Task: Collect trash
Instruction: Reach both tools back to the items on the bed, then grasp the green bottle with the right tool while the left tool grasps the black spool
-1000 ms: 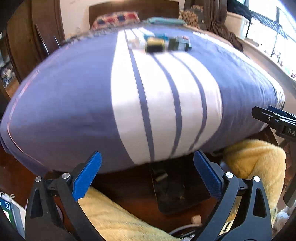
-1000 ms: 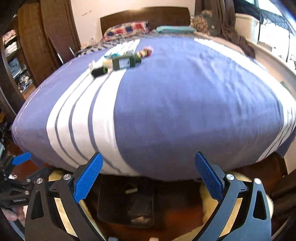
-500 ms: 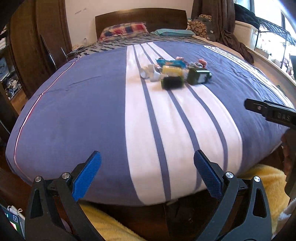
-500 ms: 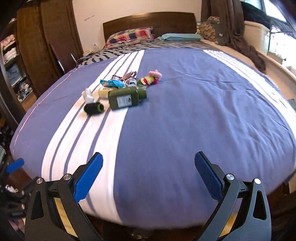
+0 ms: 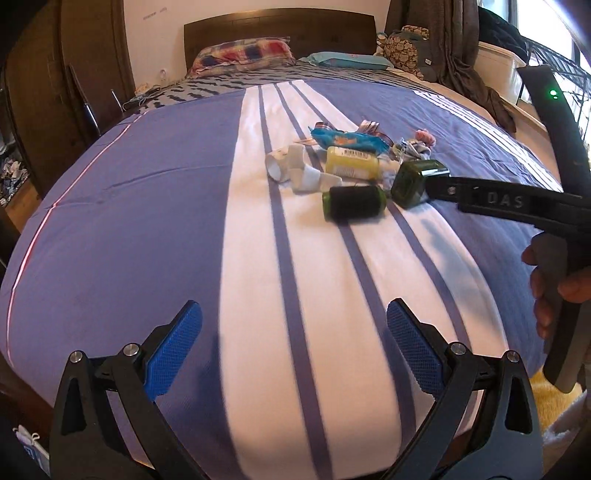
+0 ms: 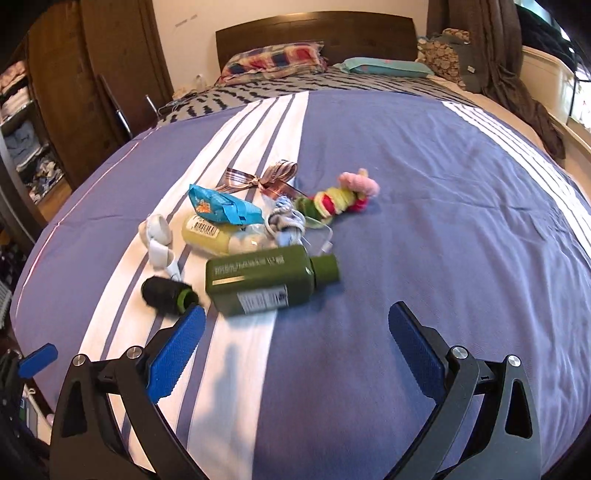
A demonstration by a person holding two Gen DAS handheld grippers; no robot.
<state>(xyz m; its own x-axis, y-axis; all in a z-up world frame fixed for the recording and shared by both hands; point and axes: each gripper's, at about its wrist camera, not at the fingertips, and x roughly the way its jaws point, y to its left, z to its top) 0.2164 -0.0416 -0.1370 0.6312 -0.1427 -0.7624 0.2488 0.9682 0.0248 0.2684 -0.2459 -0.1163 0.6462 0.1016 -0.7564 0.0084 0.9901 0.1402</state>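
Trash (image 6: 251, 243) mid-bed, far from edges

Home bedroom, made bed (image 6: 424, 192) with blue-and-white striped cover, plaid pillow (image 6: 273, 61) against dark wooden headboard (image 6: 314, 31), wooden wardrobe (image 6: 92, 62) beside, folded clothes (image 6: 26, 144) on open shelves

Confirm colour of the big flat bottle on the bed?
Dark olive green bottle, matching cap; right wrist view.

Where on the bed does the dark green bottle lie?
In the right wrist view, the dark green bottle lies on its side mid-bed, between the black cylinder and yellow bottle.
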